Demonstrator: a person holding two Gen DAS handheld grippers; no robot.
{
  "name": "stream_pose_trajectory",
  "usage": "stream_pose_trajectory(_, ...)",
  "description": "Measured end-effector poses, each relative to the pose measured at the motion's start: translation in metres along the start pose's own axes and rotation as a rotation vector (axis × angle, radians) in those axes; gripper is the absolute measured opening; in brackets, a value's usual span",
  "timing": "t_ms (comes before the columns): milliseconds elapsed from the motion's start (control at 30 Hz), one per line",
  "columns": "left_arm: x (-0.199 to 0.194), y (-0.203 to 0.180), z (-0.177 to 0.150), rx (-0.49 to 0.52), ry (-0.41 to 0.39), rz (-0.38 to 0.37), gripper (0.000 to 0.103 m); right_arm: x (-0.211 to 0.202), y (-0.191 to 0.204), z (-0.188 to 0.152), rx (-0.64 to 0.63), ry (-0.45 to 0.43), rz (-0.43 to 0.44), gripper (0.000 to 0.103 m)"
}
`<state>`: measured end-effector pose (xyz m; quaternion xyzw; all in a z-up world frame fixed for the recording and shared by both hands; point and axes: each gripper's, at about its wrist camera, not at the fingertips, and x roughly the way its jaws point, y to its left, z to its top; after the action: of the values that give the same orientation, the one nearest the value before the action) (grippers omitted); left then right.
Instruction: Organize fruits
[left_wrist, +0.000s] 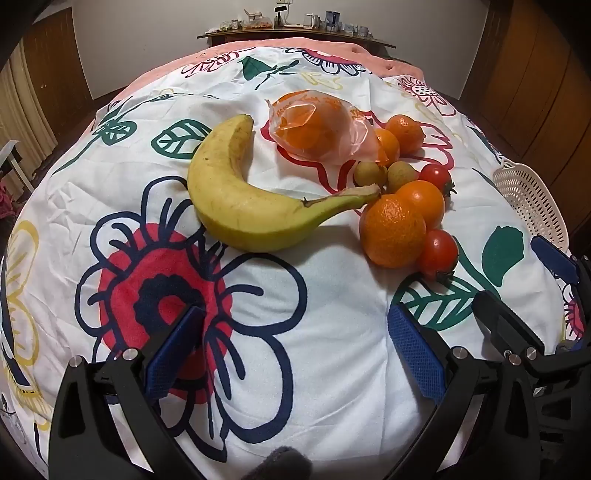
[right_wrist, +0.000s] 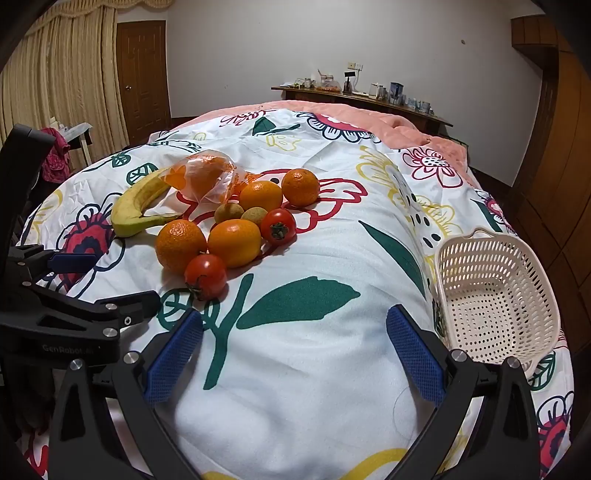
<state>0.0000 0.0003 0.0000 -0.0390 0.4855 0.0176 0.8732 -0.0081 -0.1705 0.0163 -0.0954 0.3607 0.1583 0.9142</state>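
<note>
A yellow banana (left_wrist: 236, 192) lies on a flowered bedspread beside a clear bag of oranges (left_wrist: 314, 129). Right of them sit several loose oranges (left_wrist: 391, 232), two red tomatoes (left_wrist: 437, 253) and two small green-brown fruits (left_wrist: 369, 173). The same pile shows in the right wrist view, banana (right_wrist: 136, 210), oranges (right_wrist: 234, 242), tomatoes (right_wrist: 205, 275). An empty white plastic basket (right_wrist: 495, 295) lies tilted at the right. My left gripper (left_wrist: 295, 350) is open and empty, short of the banana. My right gripper (right_wrist: 295, 350) is open and empty over bare cloth between fruit and basket.
The bedspread (right_wrist: 325, 369) covers a bed with a pink blanket (right_wrist: 369, 118) at the far end. A wooden shelf with jars and cups (right_wrist: 362, 96) stands by the far wall. Curtains (right_wrist: 66, 81) and a door are at the left.
</note>
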Motion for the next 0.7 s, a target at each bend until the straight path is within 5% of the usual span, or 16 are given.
stream_pose_trajectory(533,0.0,-0.001,0.0,0.009,0.001,-0.001,0.101,-0.001,-0.003,0.004,0.002,0.039,-0.02,0.098)
stream_pose_trajectory(700,0.002,-0.006,0.005,0.091,-0.004,-0.02,0.101,0.002,-0.027,0.003,0.114,0.069,-0.015,0.098)
